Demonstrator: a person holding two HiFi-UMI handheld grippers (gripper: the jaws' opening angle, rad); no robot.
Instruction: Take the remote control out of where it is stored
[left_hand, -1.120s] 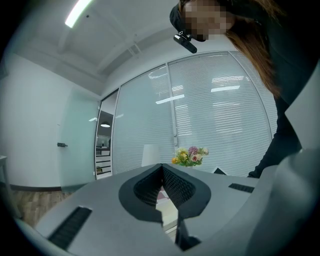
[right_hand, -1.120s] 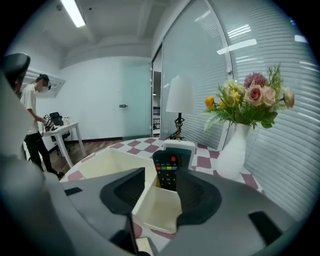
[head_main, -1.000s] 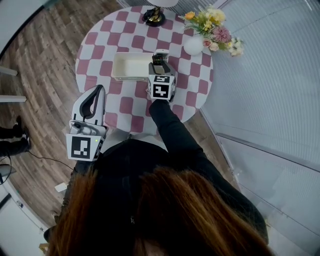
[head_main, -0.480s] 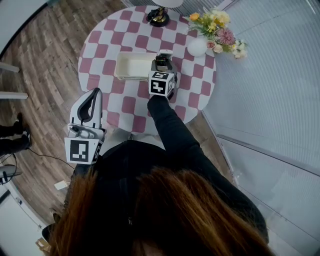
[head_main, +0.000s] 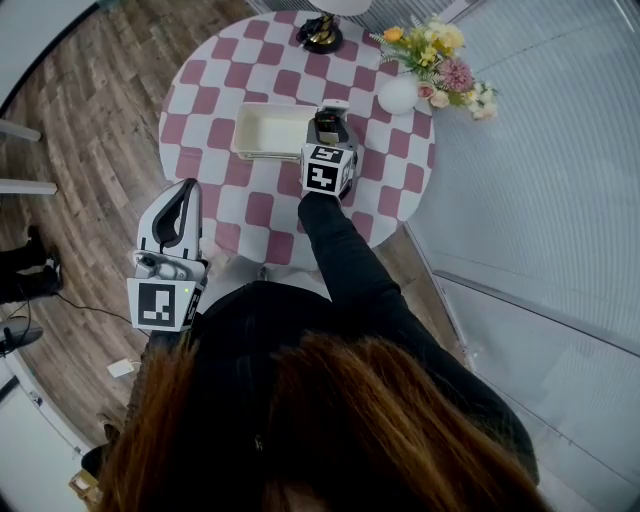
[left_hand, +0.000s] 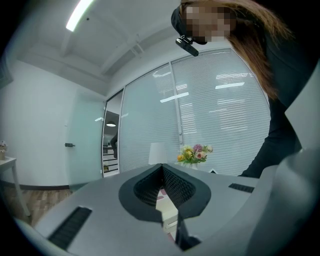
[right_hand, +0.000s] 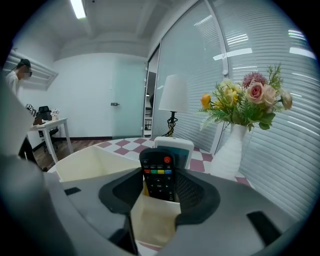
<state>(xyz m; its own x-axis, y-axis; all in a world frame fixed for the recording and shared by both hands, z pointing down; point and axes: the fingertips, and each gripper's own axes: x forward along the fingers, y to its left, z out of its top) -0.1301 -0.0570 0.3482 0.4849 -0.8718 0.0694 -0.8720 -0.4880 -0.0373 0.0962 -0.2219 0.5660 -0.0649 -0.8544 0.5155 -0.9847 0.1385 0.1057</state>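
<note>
A black remote (right_hand: 158, 175) with coloured buttons stands upright in the end pocket of a cream storage box (right_hand: 95, 162), and a white remote (right_hand: 175, 146) stands behind it. My right gripper (right_hand: 160, 187) reaches over the box's right end (head_main: 268, 130). Its jaws have just been opening and now stand open on either side of the black remote, with a sliver of cream wall showing by the left pad. My left gripper (head_main: 190, 185) hangs off the table's near left edge. It is shut and holds nothing, its pads meeting at the tip (left_hand: 162, 167).
The round table (head_main: 215, 90) has a pink-and-white checked cloth. A white vase (right_hand: 229, 155) of flowers (head_main: 440, 55) stands just right of the box, and a lamp (right_hand: 172, 100) stands at the far edge. Glass walls with blinds rise on the right.
The head view has shifted slightly. Both grippers keep their places, the right one still at the box's end.
</note>
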